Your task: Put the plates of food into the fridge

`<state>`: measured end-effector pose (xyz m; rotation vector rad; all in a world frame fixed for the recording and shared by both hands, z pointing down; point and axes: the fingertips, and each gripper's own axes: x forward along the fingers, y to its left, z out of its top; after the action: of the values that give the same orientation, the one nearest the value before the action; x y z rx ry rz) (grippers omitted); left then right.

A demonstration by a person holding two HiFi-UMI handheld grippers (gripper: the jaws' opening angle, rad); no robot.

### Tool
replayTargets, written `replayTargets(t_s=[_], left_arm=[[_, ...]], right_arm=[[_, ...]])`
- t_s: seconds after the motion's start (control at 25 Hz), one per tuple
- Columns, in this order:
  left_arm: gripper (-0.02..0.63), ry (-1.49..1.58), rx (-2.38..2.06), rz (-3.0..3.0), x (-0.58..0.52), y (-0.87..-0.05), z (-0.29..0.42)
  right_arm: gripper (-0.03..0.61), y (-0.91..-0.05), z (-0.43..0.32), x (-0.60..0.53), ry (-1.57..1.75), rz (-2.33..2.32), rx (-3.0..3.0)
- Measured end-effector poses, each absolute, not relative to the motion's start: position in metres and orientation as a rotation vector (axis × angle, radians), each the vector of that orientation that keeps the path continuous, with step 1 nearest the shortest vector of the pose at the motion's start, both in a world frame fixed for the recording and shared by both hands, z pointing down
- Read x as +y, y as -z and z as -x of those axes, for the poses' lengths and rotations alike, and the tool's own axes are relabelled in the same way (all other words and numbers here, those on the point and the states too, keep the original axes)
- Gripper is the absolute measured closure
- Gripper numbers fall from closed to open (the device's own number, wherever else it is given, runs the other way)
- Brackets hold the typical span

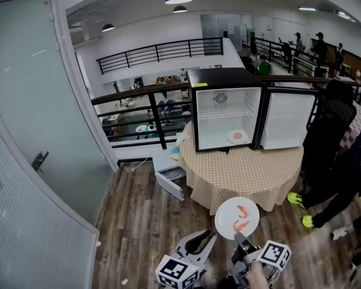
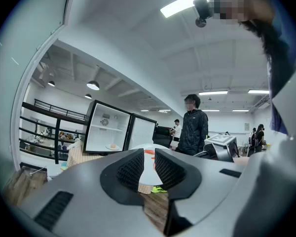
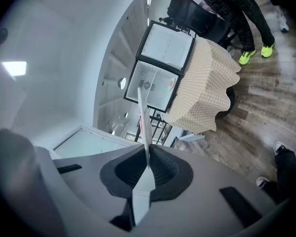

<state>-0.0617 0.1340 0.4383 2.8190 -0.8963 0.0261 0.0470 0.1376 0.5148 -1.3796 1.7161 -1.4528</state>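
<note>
Inside one fridge [image 1: 222, 77], one plate [image 1: 237, 137]; second plate [image 1: 227, 212], perhaps shrimp [image 1: 241, 220], gripped.

The fridge [image 1: 222, 110] stands open on the far table [image 1: 240, 176], its door [image 1: 287, 120] swung right. Under the shelf [image 1: 224, 114], the left half is bare and a plate of food [image 1: 237, 137] fills the right. The near floor [image 1: 144, 215] lies open. A person [image 1: 331, 137] crowds the table's right side.

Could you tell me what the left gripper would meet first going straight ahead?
Most likely the white plate that the right gripper holds, seen between the left gripper's open jaws; depth is uncertain.
</note>
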Motion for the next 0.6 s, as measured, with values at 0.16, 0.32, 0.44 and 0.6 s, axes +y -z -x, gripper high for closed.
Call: replayTargets(t_s=[0.16, 0.32, 0.44, 0.6], left_arm=[[0.545, -0.024, -0.889, -2.828, 0.133, -0.436, 0.059], [0.545, -0.039, -0.892, -2.817, 0.132, -0.436, 0.054], [0.545, -0.047, -0.901, -2.811, 0.130, -0.438, 0.050], [0.545, -0.058, -0.915, -2.803, 0.124, -0.440, 0.040]], right_arm=[[0.552, -0.523, -0.047, 0.140, 1.431, 1.520, 1.773], [0.552, -0.526, -0.041, 0.139, 1.410, 1.556, 1.829], [0.552, -0.529, -0.048, 0.137, 1.418, 1.575, 1.833], [0.552, -0.528, -0.057, 0.130, 1.423, 1.551, 1.841]])
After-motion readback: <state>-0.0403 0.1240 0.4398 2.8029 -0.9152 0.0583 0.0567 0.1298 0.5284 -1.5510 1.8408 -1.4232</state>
